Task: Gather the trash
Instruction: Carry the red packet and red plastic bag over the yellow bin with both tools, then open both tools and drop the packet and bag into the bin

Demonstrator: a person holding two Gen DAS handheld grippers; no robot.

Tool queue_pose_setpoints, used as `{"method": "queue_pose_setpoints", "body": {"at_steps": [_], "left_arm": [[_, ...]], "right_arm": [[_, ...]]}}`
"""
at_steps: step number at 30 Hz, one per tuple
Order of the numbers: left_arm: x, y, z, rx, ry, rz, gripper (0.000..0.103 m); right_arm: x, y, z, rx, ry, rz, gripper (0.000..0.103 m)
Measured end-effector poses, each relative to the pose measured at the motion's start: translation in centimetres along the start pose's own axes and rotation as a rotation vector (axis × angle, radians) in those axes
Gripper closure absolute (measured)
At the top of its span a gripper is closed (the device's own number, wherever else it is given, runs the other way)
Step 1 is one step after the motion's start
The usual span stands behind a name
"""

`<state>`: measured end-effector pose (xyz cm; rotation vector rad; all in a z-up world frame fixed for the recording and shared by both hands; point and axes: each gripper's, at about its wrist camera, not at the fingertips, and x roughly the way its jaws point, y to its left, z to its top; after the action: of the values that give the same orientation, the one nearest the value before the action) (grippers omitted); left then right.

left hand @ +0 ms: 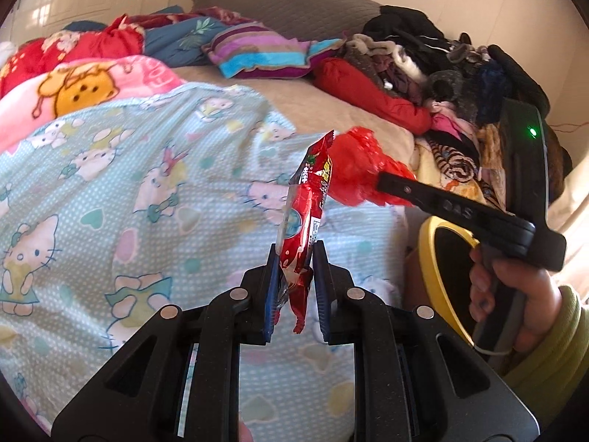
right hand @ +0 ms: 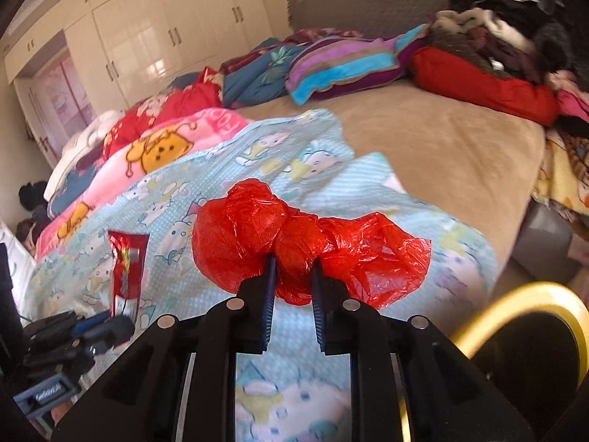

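Wrapper [left hand: 303, 217] between left claw [left hand: 294, 258] tips

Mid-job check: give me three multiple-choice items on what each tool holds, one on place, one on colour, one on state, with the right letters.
1. Where is the yellow-rimmed bin?
A. on the pillows
B. beside the bed, below the right tool
C. on top of the wardrobe

2. What colour is the crumpled plastic bag?
A. red
B. green
C. white

3. What state is the left tool in?
A. open and empty
B. shut on the bag
C. shut on the snack wrapper

Answers:
1 B: the bin's rim shows past the bed edge, under the right tool in both views.
2 A: the bag is translucent red between the right tool's pads.
3 C: the wrapper stands upright, pinched between the left tool's pads, above the cartoon-cat blanket.
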<state>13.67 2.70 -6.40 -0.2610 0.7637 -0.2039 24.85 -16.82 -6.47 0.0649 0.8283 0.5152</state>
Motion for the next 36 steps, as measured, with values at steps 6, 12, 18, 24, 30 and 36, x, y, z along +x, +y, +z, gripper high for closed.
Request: {"method": "queue_pose_setpoints", "body": {"at_steps": [6, 12, 18, 24, 30, 36], "left_arm": [[-0.7, -2.8, 0.3, 0.045, -0.021, -0.025, 0.091], [-1.0, -5.4, 0.2, 0.082, -0.029, -0.052, 0.091], [-1.3, -7.9, -0.1, 0.124, -0.034, -0.082, 0.091], [-1.1, -9.6, -0.3, 0.151, -0.028, -0.107, 0.091], [-0.1, -11.9, -0.5, 0.186, -0.012, -0.133, 0.091], [1.5, -14.3, -0.5, 0.224, 0.019, -0.152, 0.091]], "right_arm": [[-3.9, -1.9, -2.0, 0.024, -0.023, -0.042, 0.085], [-7.5, -3.8, -4.1, 0.054, -0.045, -0.080, 0.085], [-10.1, -5.2, -5.3, 0.065, -0.054, -0.116, 0.085], [-12.6, -6.6, -6.2, 0.050, -0.059, -0.164, 0.085], [-14.0, -8.5, -7.6, 0.042, -0.037, -0.211, 0.085], [-14.6, -10.6, -9.5, 0.049, 0.015, -0.258, 0.084]]}}
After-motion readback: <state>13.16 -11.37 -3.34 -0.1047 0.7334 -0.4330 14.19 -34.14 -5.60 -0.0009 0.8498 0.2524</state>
